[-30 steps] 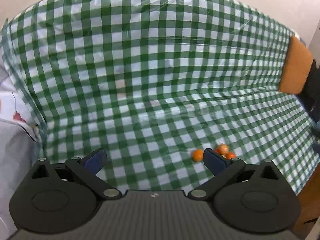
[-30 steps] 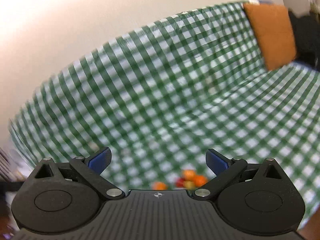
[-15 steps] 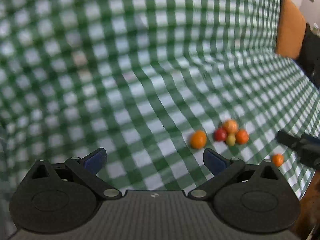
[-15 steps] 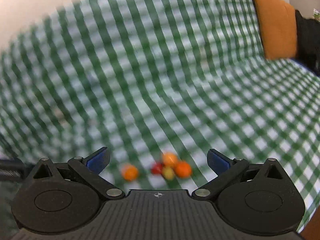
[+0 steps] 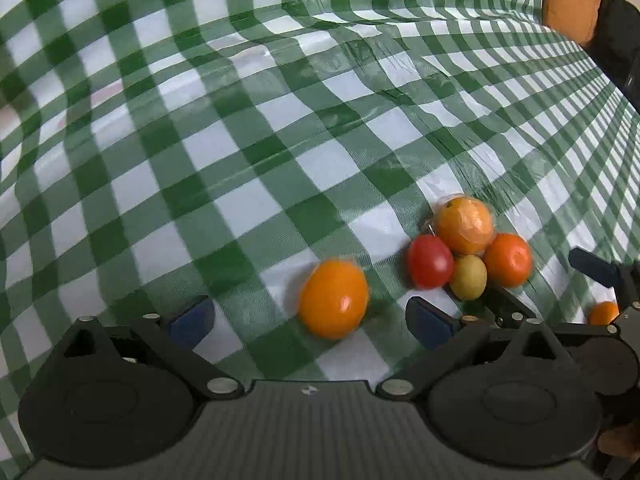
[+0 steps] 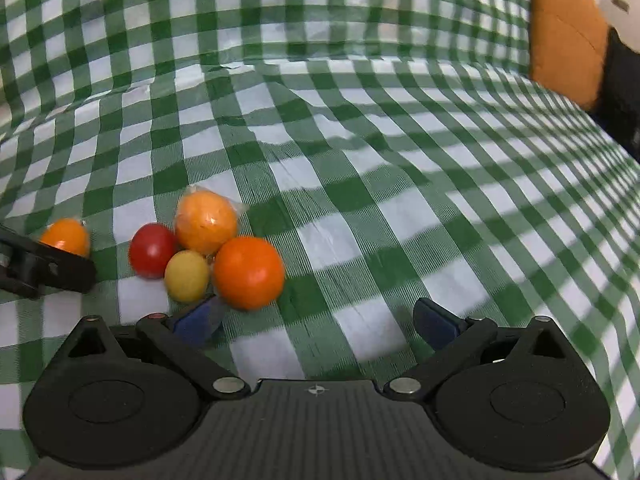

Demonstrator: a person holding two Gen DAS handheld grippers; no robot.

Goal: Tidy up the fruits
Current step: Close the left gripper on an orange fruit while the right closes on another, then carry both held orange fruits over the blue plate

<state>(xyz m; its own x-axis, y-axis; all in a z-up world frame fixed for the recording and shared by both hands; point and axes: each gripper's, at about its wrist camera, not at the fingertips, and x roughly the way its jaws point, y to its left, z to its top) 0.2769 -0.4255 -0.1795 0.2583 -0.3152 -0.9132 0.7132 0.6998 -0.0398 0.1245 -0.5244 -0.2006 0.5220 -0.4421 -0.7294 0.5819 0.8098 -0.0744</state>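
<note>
Both grippers have come down closer to the fruit than half a second ago.

Left gripper (image 5: 308, 316): jaws spread wide, holding nothing; a lone orange (image 5: 334, 299) lies on the green checked cloth (image 5: 240, 140) between its fingertips.

Cluster, all touching: wrapped orange (image 5: 464, 225), red tomato (image 5: 430, 261), small yellow fruit (image 5: 468, 277), deep orange fruit (image 5: 508, 259).

Right gripper (image 6: 316, 320): jaws wide, holding nothing; its left pad sits just beside the deep orange fruit (image 6: 249, 273).

Left view only: another small orange fruit (image 5: 603, 313) at far right, partly hidden behind the right gripper.

Both views: orange cushion (image 6: 564, 32) at the back right.
</note>
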